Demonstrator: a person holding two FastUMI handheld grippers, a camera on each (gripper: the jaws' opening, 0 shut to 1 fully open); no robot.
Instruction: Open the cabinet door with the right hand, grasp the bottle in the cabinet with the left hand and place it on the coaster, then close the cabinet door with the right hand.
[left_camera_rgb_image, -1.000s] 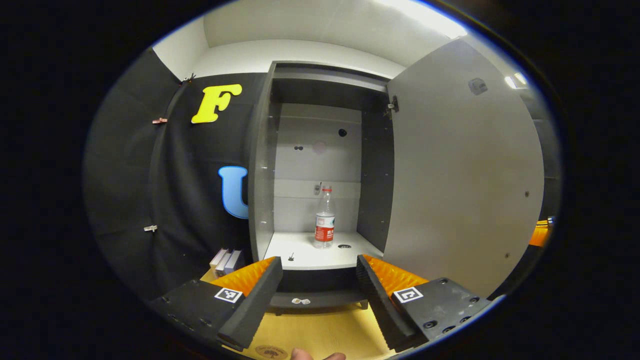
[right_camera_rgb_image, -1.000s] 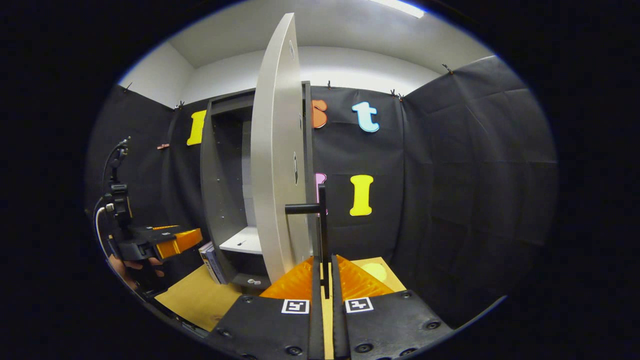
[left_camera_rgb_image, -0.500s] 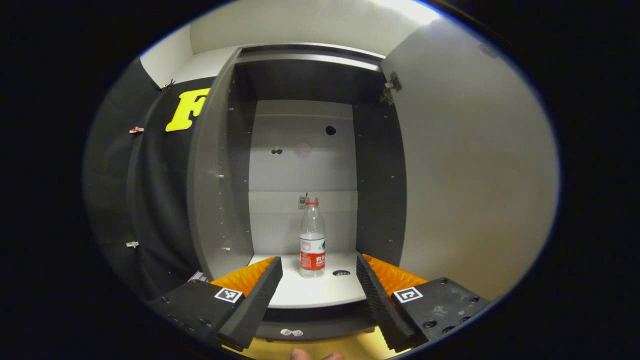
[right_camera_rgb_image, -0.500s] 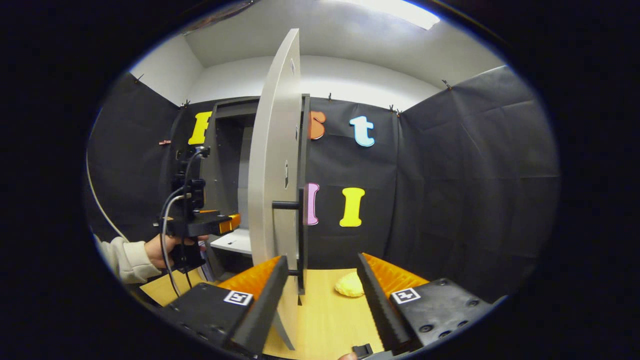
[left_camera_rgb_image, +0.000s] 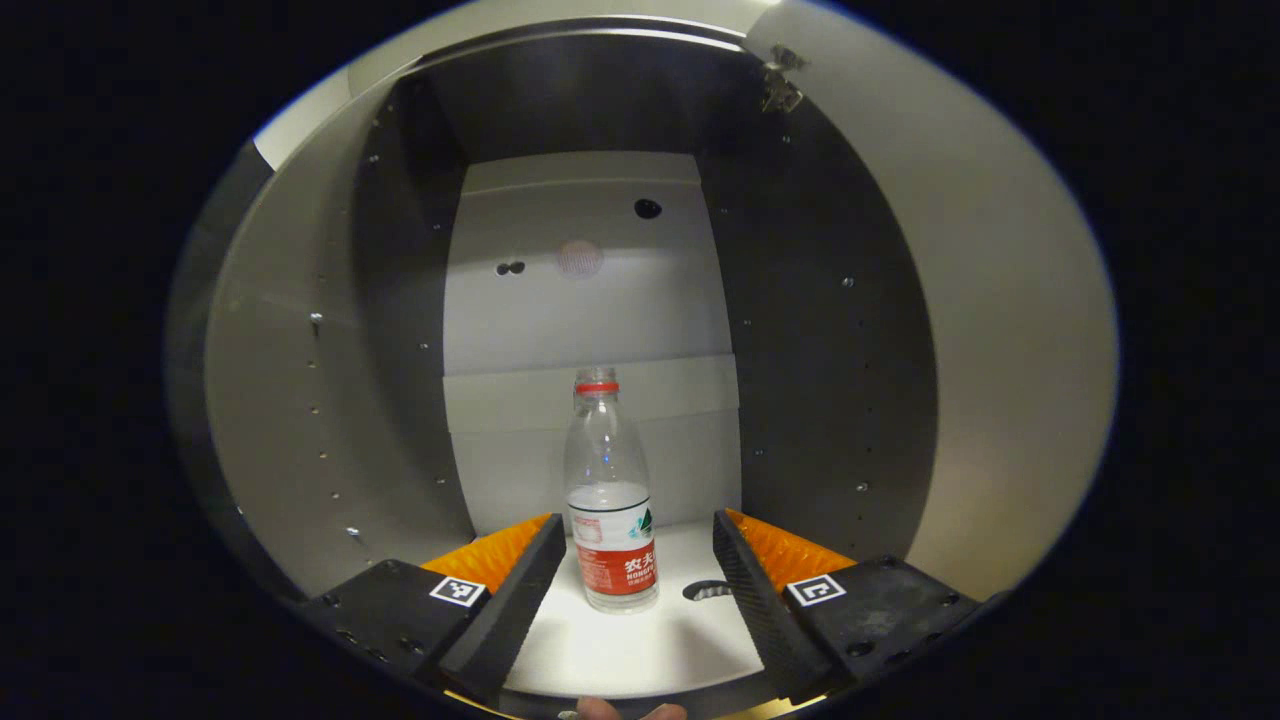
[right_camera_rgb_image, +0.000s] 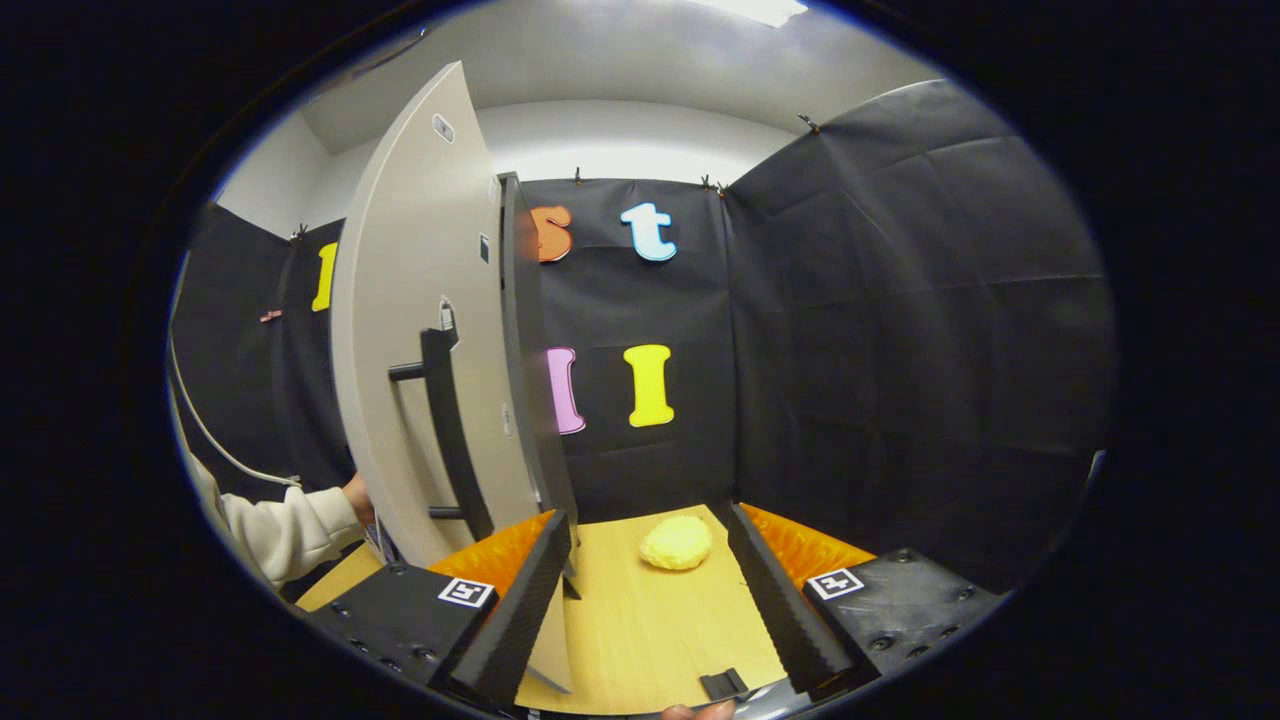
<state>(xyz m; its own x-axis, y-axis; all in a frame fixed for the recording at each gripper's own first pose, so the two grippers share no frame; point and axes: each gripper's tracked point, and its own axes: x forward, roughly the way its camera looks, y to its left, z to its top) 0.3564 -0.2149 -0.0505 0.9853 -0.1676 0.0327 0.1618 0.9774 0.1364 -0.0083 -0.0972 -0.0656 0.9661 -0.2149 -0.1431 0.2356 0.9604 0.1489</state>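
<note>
Left gripper view: my left gripper (left_camera_rgb_image: 638, 560) reaches into the cabinet (left_camera_rgb_image: 300, 400), fingers spread wide — the bottle (left_camera_rgb_image: 610, 500) stands upright on the cabinet's shelf, between my fingertips, untouched. Right gripper view: my right gripper (right_camera_rgb_image: 650, 590) gapes wide, empty, just right of the open cabinet door (right_camera_rgb_image: 420, 320) — a yellow coaster (right_camera_rgb_image: 676, 542) lies on the wooden table (right_camera_rgb_image: 640, 630) beyond my fingers.

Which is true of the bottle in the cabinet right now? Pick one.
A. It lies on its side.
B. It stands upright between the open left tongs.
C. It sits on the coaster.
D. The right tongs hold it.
B: the bottle stands upright on the cabinet shelf, ungripped between the open left tongs.
</note>
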